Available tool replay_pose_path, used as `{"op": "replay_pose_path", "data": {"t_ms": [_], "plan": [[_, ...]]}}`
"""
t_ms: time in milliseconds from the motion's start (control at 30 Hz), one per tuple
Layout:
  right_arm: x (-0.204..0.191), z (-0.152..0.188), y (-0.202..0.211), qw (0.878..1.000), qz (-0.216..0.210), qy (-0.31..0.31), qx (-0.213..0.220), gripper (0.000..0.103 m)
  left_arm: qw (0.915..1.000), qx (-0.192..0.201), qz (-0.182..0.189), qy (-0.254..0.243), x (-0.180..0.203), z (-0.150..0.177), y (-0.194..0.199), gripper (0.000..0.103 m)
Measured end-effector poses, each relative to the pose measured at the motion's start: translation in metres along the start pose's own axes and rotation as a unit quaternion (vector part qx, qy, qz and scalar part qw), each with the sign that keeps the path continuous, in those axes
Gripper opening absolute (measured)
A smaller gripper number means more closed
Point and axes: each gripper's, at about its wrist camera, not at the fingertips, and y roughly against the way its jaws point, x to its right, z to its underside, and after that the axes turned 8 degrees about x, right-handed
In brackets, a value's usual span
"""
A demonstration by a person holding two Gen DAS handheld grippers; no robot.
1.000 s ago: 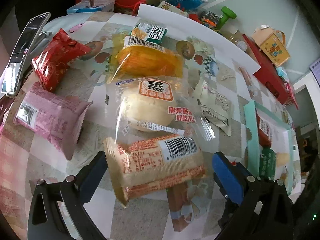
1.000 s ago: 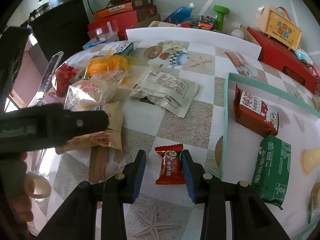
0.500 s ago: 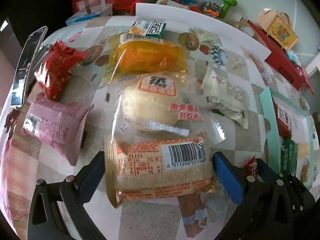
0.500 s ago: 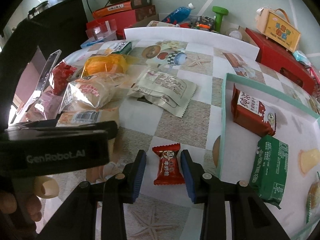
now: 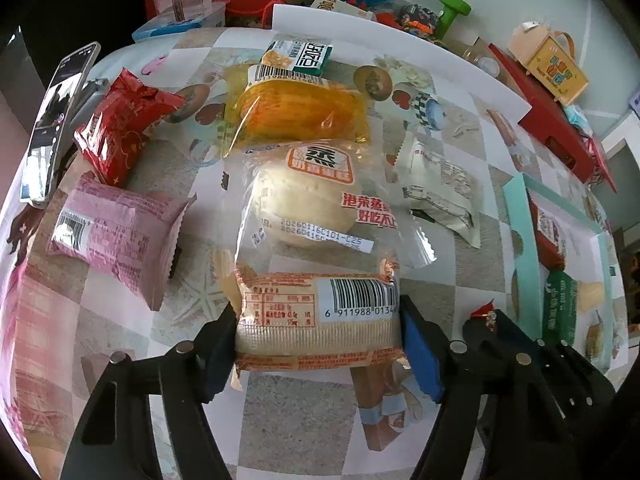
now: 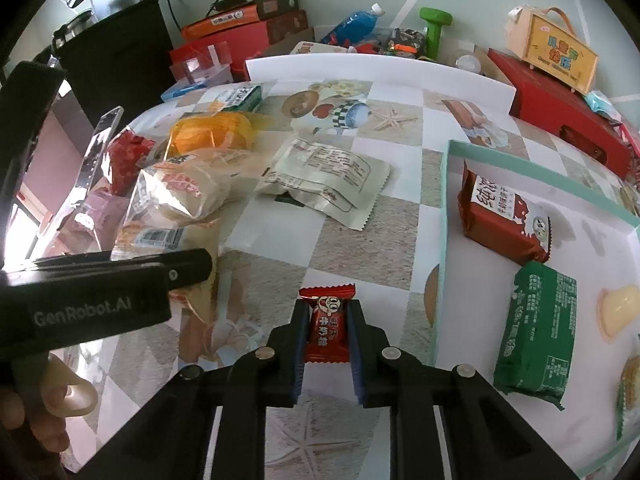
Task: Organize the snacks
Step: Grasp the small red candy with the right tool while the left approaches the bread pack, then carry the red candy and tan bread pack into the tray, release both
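Note:
My left gripper (image 5: 318, 338) is shut on an orange barcoded snack pack (image 5: 316, 320) that lies on the checked tablecloth. Beyond it lie a clear-wrapped steamed bun (image 5: 308, 196) and an orange pack (image 5: 296, 110). My right gripper (image 6: 328, 332) is shut on a small red candy packet (image 6: 327, 326), just left of the teal-rimmed tray (image 6: 442, 240). The tray holds a red milk snack pack (image 6: 504, 216), a green pack (image 6: 534, 332) and a jelly cup (image 6: 620, 312). The left gripper's body shows at the left of the right wrist view.
A pink pack (image 5: 116, 236), a red pack (image 5: 120, 124), a beige pouch (image 5: 440, 188) and a green-white box (image 5: 298, 56) lie on the table. A phone (image 5: 56, 120) stands at the left edge. Boxes, a bottle and a white board (image 6: 376, 68) line the back.
My left gripper moved forward and closed on the orange barcoded pack. My right gripper closed on the red candy packet. The left gripper now sits close beside the right one.

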Motion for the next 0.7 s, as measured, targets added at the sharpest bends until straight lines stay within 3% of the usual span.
{"op": "replay_pose_path", "data": {"t_ms": [333, 700], "plan": [[-0.003, -0.012, 0.034, 0.999, -0.007, -0.006, 0.046, 0.019, 0.9995, 0.007, 0.029, 0.008, 0.003, 0.004, 0.022, 0.072], [0.003, -0.020, 0.069, 0.995, -0.003, -0.021, 0.094, 0.019, 0.9973, 0.043, 0.059, -0.008, 0.015, 0.000, 0.063, 0.072]]}}
